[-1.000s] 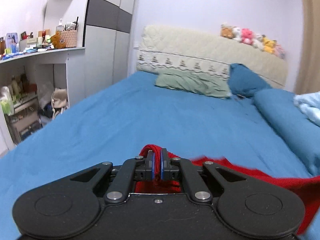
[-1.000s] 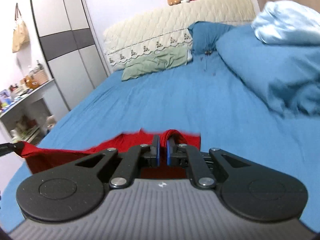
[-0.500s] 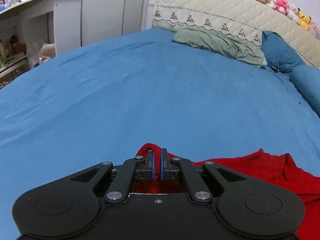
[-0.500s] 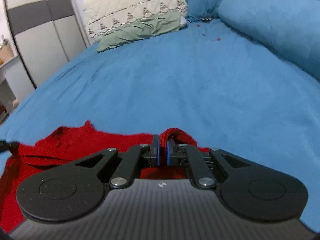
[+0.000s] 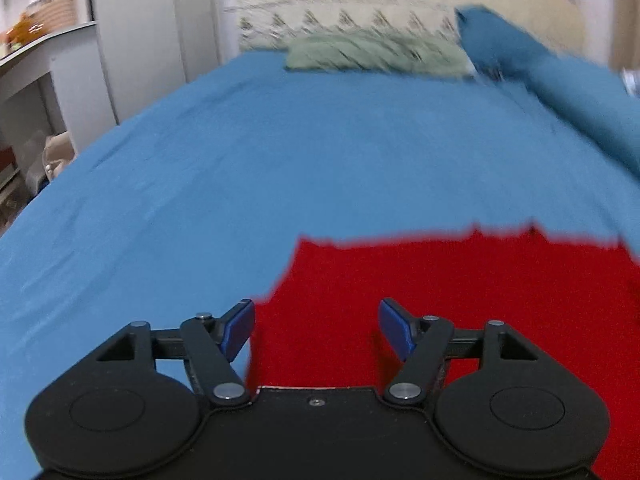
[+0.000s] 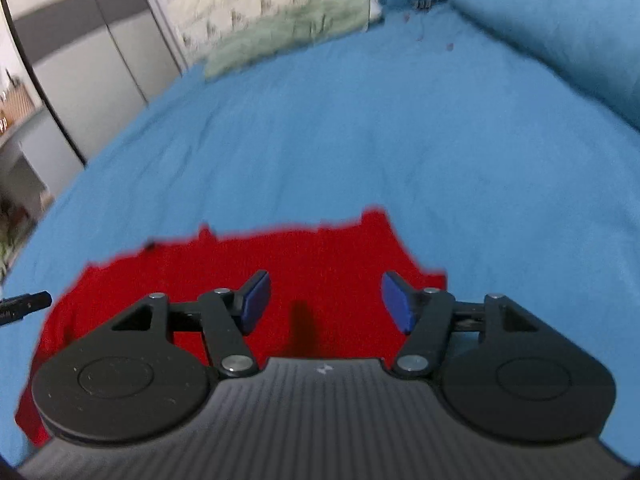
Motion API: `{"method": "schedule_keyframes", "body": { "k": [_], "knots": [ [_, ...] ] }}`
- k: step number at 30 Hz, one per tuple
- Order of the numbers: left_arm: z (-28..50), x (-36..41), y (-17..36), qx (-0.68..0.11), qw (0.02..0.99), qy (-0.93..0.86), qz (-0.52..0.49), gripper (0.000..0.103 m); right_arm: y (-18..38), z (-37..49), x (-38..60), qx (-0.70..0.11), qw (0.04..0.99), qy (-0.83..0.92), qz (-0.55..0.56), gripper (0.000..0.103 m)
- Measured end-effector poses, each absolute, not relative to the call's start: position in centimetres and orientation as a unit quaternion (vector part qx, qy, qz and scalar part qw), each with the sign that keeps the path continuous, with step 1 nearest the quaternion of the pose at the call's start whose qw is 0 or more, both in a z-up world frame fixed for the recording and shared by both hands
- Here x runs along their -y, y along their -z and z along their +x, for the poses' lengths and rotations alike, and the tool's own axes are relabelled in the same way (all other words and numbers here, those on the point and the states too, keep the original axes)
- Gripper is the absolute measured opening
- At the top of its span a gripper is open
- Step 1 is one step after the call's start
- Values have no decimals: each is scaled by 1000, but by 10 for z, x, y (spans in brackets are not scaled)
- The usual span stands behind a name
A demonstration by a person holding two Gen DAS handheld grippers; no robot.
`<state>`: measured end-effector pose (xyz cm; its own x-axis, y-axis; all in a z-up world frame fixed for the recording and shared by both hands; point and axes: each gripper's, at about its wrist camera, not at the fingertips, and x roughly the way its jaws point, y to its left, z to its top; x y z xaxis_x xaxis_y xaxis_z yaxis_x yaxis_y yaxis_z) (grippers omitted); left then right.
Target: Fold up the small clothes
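- The red cloth [image 5: 460, 300] lies flat on the blue bed [image 5: 280, 160].
- The left gripper [image 5: 316, 326] has its jaws spread wide, holding nothing.
- The right gripper [image 6: 324, 300] is the same.
- The cloth lies right under both grippers, stretching sideways between them.

Red garment [image 5: 460, 300] cut off at right and bottom edges of left view, near part hidden behind left gripper [image 5: 316, 330] body. In right view near edge of garment [image 6: 320, 256] hidden behind right gripper [image 6: 324, 300] body. Headboard [image 5: 360, 4], green pillow [image 5: 376, 54] and shelf items [image 5: 36, 12] smeared by motion blur, details unreadable. Small dark specks [image 6: 424, 36] on bedsheet [image 6: 360, 140] too small to identify.
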<state>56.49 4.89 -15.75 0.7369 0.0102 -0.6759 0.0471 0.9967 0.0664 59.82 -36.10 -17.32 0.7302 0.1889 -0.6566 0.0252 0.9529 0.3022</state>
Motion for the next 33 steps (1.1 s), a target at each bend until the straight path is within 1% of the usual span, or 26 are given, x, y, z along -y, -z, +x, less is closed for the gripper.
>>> {"method": "schedule_keyframes", "body": {
  "k": [3, 4, 7, 11, 14, 15, 16, 17, 21, 26, 27, 31, 33],
  "knots": [
    [560, -42, 181, -389, 919, 22, 60, 73, 190, 604, 366, -395, 905, -18, 155, 78],
    [561, -41, 187, -395, 916, 23, 66, 73, 191, 606, 368, -394, 905, -17, 162, 78],
    [566, -41, 184, -399, 914, 25, 67, 74, 187, 609, 369, -392, 904, -11, 171, 79],
    [563, -39, 160, -396, 916, 32, 57, 74, 162, 597, 369, -375, 912, -24, 165, 79],
    [551, -24, 133, -397, 915, 37, 66, 74, 128, 577, 372, -356, 921, -36, 153, 79],
    [545, -20, 124, -399, 914, 43, 64, 75, 115, 568, 374, -351, 924, -32, 146, 79],
    [540, -17, 119, -406, 911, 52, 57, 76, 105, 557, 373, -349, 926, -24, 143, 82],
    [534, -13, 116, -415, 906, 60, 50, 82, 96, 545, 373, -350, 926, -20, 141, 84],
    [511, 12, 113, -438, 894, 70, 59, 83, 80, 500, 362, -368, 921, 3, 129, 84],
    [499, 50, 116, -444, 887, 100, 75, 87, 106, 472, 372, -404, 896, 27, 185, 84],
    [499, 56, 118, -446, 885, 107, 73, 88, 115, 470, 376, -412, 891, 28, 187, 84],
    [510, 76, 133, -454, 880, 122, 76, 89, 144, 472, 385, -424, 889, 17, 173, 84],
    [517, 81, 140, -460, 876, 124, 75, 89, 157, 478, 389, -432, 886, 13, 168, 82]
  ]
}}
